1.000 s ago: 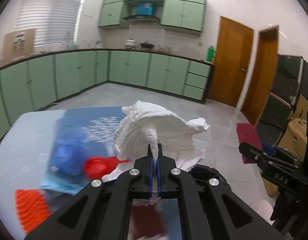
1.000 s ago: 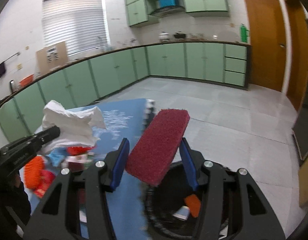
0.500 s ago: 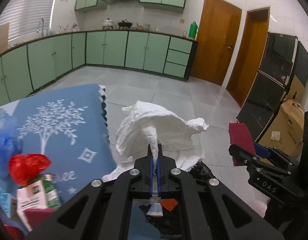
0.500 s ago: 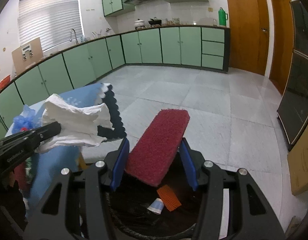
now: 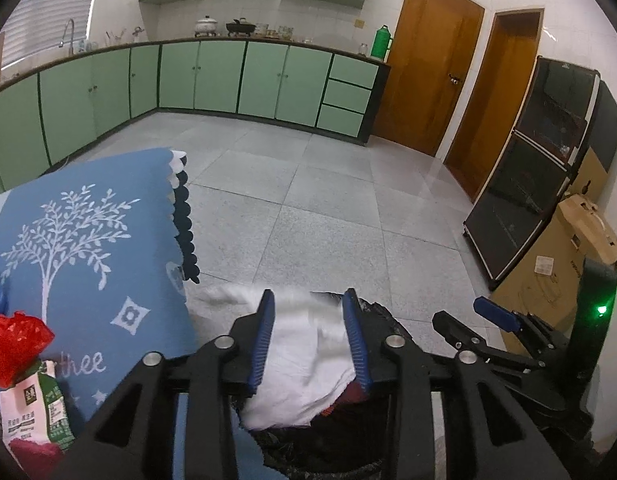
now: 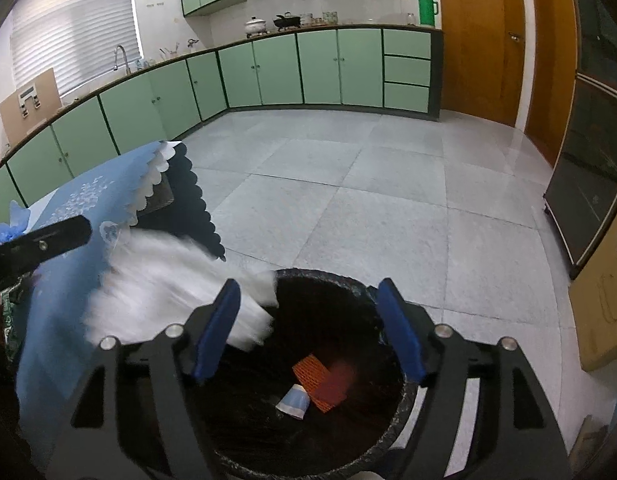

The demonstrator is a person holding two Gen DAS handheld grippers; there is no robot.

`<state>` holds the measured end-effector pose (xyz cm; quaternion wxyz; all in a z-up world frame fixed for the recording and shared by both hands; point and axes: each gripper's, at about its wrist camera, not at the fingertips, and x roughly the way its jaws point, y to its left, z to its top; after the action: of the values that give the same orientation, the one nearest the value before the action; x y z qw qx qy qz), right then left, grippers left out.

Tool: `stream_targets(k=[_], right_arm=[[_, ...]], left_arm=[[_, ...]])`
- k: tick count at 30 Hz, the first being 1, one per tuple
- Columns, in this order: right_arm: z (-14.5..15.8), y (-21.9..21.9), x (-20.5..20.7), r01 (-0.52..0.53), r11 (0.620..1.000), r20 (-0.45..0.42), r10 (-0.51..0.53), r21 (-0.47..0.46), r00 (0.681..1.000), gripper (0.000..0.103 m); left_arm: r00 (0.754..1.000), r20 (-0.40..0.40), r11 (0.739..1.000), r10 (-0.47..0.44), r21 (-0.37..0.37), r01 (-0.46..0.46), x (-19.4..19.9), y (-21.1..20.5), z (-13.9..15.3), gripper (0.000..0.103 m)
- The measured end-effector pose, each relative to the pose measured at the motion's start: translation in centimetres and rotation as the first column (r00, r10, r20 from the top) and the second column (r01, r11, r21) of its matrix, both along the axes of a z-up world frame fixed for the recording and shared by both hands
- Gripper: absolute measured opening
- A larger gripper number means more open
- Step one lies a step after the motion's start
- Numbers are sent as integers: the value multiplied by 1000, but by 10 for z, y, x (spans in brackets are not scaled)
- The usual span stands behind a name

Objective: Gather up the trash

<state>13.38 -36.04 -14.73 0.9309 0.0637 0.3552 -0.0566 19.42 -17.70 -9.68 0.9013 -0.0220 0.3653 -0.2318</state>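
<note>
The left tongs [image 5: 308, 332] stand spread wide, blue pads apart, gripping nothing. Between and below them a blurred white tissue wad [image 5: 304, 364] lies over the mouth of a black-lined trash bin [image 5: 372, 432], with something dark red just beside it at 4 o'clock. At 9 o'clock a table [image 5: 88, 256] carries a blue cloth with a white tree print. At its 7 o'clock edge sit a crumpled red wrapper [image 5: 16, 344] and, touching it below, a green-and-white carton [image 5: 36, 412]. The right tongs [image 5: 480, 320] show at 3 o'clock, fingers parted.
</note>
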Motion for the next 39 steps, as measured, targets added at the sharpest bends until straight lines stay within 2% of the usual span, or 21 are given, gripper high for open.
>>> stream_targets(k=[3, 4, 6, 8, 16, 19, 24, 26, 30, 35, 39], right_arm=[[2, -2, -6, 30, 1000, 5, -30, -6, 1000, 91], [5, 0, -8, 37, 999, 9, -37, -1, 999, 92], [9, 0, -10, 40, 999, 7, -40, 19, 999, 94], [17, 4, -13, 46, 998, 13, -47, 40, 999, 94], [60, 63, -30, -34, 996, 121, 24, 80, 992, 94], [70, 93, -35, -85, 993, 148, 72, 84, 986, 94], [77, 141, -40, -177, 981, 160, 162, 81, 974, 94], [76, 160, -42, -212, 974, 158, 197, 84, 968, 94], [74, 195, -47, -281, 957, 156, 269, 65, 950, 94], [68, 226, -53, -337, 940, 140, 328, 46, 934, 94], [63, 240, -55, -356, 934, 128, 349, 39, 928, 94]], left_arm=[[1000, 13, 1000, 26, -13, -26, -2, 13, 9, 44], [999, 20, 999, 34, -13, -34, -3, 17, 12, 45], [997, 49, 998, 56, -13, -55, -10, 31, 22, 56], [994, 78, 997, 78, -3, -78, -19, 43, 32, 61], [966, 158, 976, 206, 42, -215, -63, 114, 65, 67], [941, 198, 952, 275, 80, -295, -86, 152, 71, 68], [900, 206, 907, 384, 101, -409, -114, 204, 66, 69], [879, 205, 881, 431, 115, -459, -123, 227, 61, 69], [850, 165, 842, 500, 136, -522, -134, 266, 42, 69], [821, 127, 806, 557, 156, -571, -143, 299, 22, 69], [805, 96, 789, 586, 158, -593, -146, 316, 9, 69]])
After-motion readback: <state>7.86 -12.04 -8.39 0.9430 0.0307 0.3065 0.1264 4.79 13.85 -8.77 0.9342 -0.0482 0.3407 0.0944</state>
